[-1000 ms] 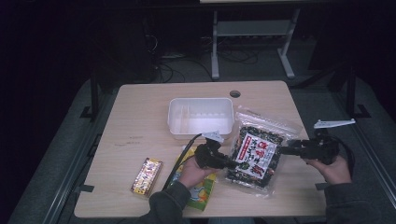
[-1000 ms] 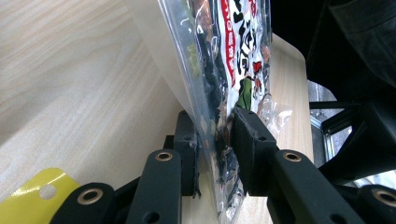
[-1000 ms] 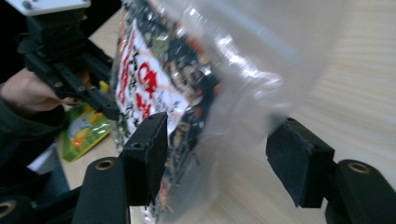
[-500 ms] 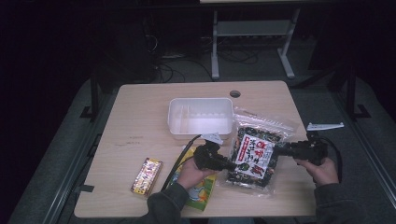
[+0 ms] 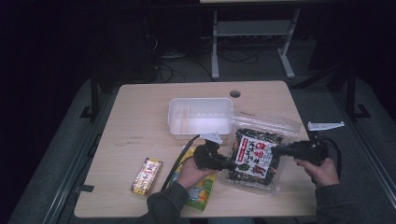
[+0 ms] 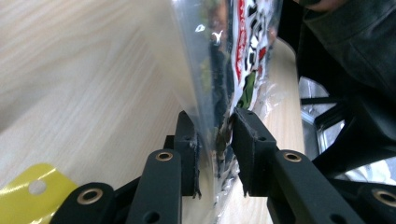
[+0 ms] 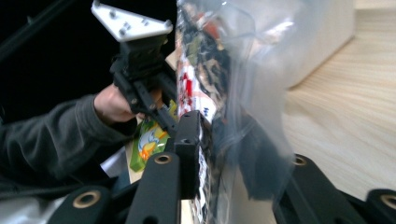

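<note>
A clear snack bag [image 5: 254, 157] with dark contents and a red-and-white label is held between both grippers over the table's near right part. My left gripper [image 5: 230, 164] is shut on its left edge; in the left gripper view the gripper [image 6: 215, 128] pinches the plastic of the bag [image 6: 233, 56]. My right gripper [image 5: 276, 150] grips the bag's right edge. Its jaws have just been closing with the bag [image 7: 219, 79] between them, and its pads [image 7: 192, 135] press on the plastic. The other hand's gripper [image 7: 140, 70] is seen beyond the bag.
A white open container [image 5: 201, 132] stands just behind the bag at the table's middle. A yellow-green packet [image 5: 201, 190] lies under the left hand, and a wrapped bar [image 5: 146, 175] lies near the front left. The table's right edge [image 5: 303, 154] is beside the right hand.
The right hand has shifted a little left and its jaws have come in on the bag's right edge. The left gripper has kept its hold in place.
</note>
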`<state>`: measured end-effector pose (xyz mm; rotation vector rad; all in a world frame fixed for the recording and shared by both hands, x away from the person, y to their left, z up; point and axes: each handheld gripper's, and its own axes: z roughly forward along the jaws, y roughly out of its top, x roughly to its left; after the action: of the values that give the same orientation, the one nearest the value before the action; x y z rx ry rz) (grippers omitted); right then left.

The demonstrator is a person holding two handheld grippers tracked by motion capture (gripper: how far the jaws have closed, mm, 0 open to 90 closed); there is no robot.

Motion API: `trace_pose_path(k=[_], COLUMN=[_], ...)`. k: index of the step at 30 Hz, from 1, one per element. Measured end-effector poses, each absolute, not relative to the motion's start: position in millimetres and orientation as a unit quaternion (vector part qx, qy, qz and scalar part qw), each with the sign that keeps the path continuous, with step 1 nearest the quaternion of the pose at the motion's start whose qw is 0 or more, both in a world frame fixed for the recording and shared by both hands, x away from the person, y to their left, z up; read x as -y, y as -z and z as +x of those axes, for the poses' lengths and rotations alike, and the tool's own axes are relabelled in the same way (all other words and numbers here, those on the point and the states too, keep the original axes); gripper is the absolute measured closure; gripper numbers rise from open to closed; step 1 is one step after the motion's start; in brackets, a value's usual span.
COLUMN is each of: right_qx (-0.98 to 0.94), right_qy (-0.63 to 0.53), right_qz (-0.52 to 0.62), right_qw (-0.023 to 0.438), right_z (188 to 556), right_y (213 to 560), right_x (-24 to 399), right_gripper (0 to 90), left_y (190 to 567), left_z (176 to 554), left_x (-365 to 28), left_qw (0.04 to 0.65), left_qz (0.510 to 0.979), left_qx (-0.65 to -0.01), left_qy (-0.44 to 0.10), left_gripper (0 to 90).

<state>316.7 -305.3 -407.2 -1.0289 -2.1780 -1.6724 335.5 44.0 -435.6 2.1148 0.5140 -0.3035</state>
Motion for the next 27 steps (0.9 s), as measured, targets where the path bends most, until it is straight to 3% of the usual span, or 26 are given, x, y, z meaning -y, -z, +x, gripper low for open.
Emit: trace_pose_path(k=[11, 27], right_qx=[0.763, 0.750], right_qy=[0.555, 0.575], right_qz=[-0.327, -0.326], right_qw=[0.057, -0.031], right_z=[300.9, 300.6], right_y=[369.7, 319.4], right_x=[290.1, 278.5], right_gripper=[74.9, 75.0], left_y=[420.8, 397.6], left_z=[330.6, 307.1], left_x=[-57.7, -115.8], left_qw=[0.453, 0.438], left_qz=[0.861, 0.868], left_qx=[-0.217, -0.233], left_qy=[0.078, 0.021], left_gripper=[54.0, 44.0])
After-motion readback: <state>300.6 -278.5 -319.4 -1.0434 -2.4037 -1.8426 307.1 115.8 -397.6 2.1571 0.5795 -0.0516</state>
